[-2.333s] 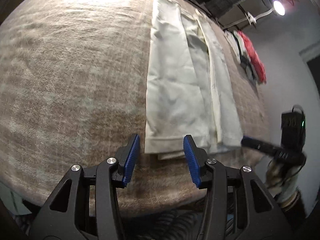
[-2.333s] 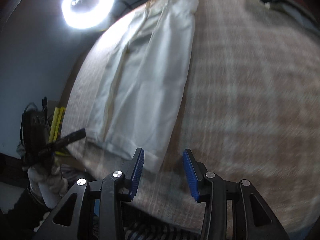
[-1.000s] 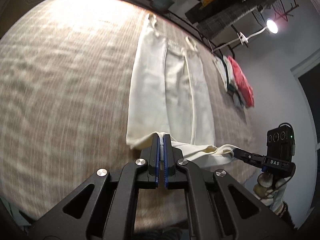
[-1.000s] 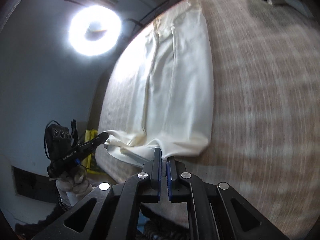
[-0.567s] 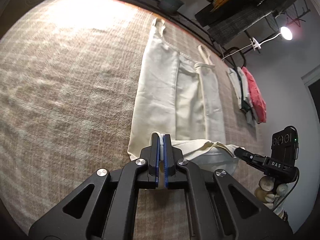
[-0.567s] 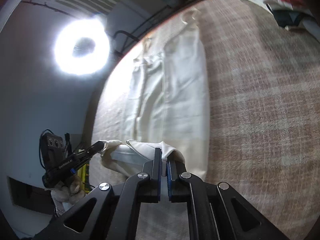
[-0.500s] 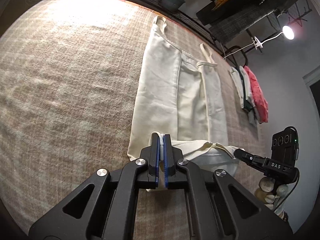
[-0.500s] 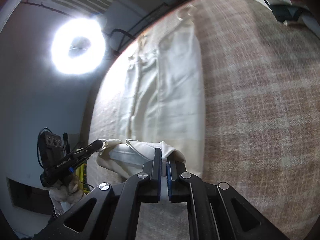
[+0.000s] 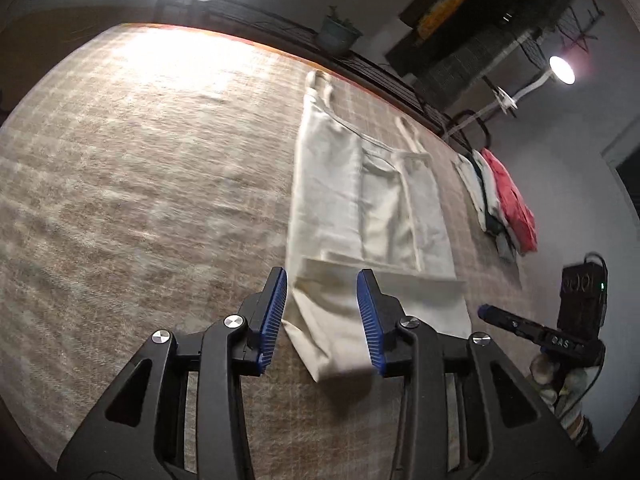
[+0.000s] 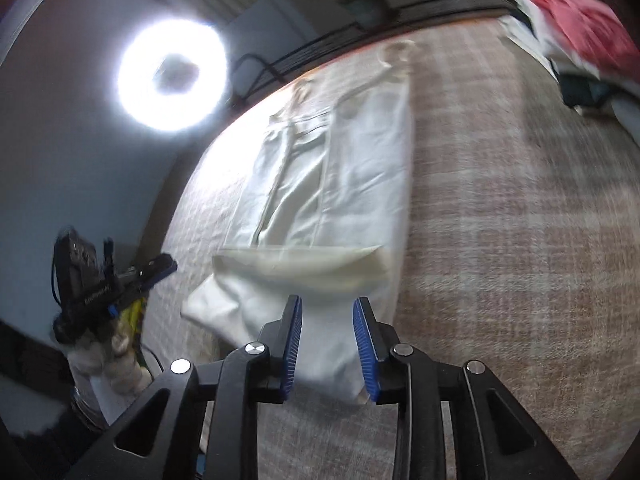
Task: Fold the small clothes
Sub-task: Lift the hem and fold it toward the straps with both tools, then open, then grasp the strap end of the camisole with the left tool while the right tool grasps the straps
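Note:
A cream sleeveless garment point(image 9: 348, 196) lies lengthwise on the brown plaid cloth point(image 9: 140, 184), straps at the far end. Its near hem is turned back over the body as a folded band point(image 9: 372, 284). My left gripper point(image 9: 322, 320) hovers over the fold's left corner. Its jaws are opening, with cloth lying between the blue pads point(image 9: 276, 316) but loose of them. In the right wrist view the garment point(image 10: 340, 176) shows the same folded band point(image 10: 304, 264). My right gripper point(image 10: 328, 344) is over the right corner, jaws opening, cloth between them and not pinched. Each view catches the other gripper point(image 9: 488, 314) point(image 10: 164, 266) at its side.
A pile of red, white and dark clothes point(image 9: 504, 200) point(image 10: 580, 28) sits at the far right of the cloth. A ring light point(image 10: 172, 80) shines beyond the far left edge, with a lamp point(image 9: 562, 70) and a plant pot point(image 9: 338, 34) behind. Bare plaid cloth spreads left of the garment.
Both grippers were shut on the garment's near hem and carried it toward the straps. Now both have opened and the hem lies folded back over the body.

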